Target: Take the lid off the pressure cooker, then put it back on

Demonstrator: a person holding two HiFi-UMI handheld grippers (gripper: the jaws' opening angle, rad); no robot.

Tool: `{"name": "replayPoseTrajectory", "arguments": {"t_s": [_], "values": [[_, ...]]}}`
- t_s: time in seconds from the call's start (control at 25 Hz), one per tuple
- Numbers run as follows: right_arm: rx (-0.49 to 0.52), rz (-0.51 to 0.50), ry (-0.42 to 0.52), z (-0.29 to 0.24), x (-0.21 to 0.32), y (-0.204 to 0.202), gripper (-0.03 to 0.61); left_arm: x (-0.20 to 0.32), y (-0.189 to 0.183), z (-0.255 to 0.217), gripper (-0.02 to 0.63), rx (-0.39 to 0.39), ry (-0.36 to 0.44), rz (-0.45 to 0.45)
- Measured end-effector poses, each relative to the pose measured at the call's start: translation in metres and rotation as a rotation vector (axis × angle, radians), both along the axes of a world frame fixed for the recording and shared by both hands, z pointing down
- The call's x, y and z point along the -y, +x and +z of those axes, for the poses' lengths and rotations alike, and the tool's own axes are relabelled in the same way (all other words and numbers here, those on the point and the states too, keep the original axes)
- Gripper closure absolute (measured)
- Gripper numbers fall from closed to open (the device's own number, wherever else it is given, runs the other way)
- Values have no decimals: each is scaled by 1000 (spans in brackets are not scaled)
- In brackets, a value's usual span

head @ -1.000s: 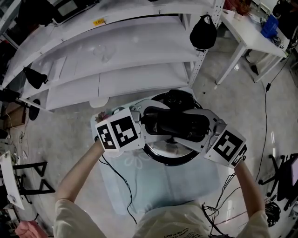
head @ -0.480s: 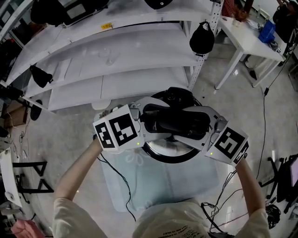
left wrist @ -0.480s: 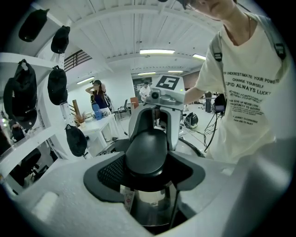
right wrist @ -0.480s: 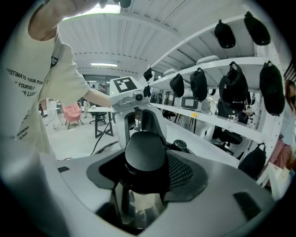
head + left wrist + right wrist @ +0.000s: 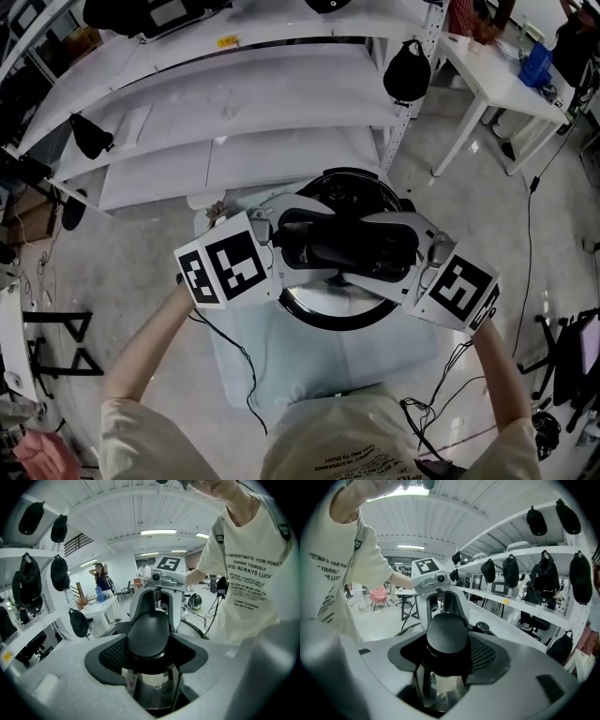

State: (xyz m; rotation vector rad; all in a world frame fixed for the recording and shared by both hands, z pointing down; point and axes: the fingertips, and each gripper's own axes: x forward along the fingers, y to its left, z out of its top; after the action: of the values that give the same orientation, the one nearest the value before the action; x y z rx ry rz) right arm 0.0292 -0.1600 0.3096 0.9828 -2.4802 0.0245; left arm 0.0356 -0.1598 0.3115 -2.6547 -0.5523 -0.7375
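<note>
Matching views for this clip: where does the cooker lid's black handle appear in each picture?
Head view: lid handle at centre.
Left gripper view: lid handle lower centre, between the jaws.
Right gripper view: lid handle lower centre, between the jaws.
Shared landmark: the person's printed T-shirt.

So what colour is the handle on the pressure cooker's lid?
Black. The handle shows best in the left gripper view.

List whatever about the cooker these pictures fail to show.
- Pot body: head view, hidden under the lid; gap between them unreadable.
- Lid handle ends: head view, covered by the left claw and right claw.
- Label under handle: left gripper view, print too small.
</note>
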Motion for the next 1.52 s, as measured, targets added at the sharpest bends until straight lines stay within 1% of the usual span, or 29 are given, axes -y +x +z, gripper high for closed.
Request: {"name": "replayPoseTrajectory", "arguments": {"t_s": [0.2, 0.64, 1.0, 1.2, 1.52], "values": [[1, -60, 4, -1, -17, -21, 305, -17, -21, -2, 327, 1, 13, -50], [32, -222, -17, 6, -54, -68, 305, -53, -68, 4, 328, 21, 30, -197], [41, -341, -54, 24, -84, -97, 305, -83, -98, 22, 330, 41, -5, -317], [40, -402, -72, 39, -95, -108, 307, -94, -108, 36, 331, 51, -30, -373], [39, -480, -107, 72, -118, -123, 307, -116, -125, 71, 331, 100, -71, -444]]}}
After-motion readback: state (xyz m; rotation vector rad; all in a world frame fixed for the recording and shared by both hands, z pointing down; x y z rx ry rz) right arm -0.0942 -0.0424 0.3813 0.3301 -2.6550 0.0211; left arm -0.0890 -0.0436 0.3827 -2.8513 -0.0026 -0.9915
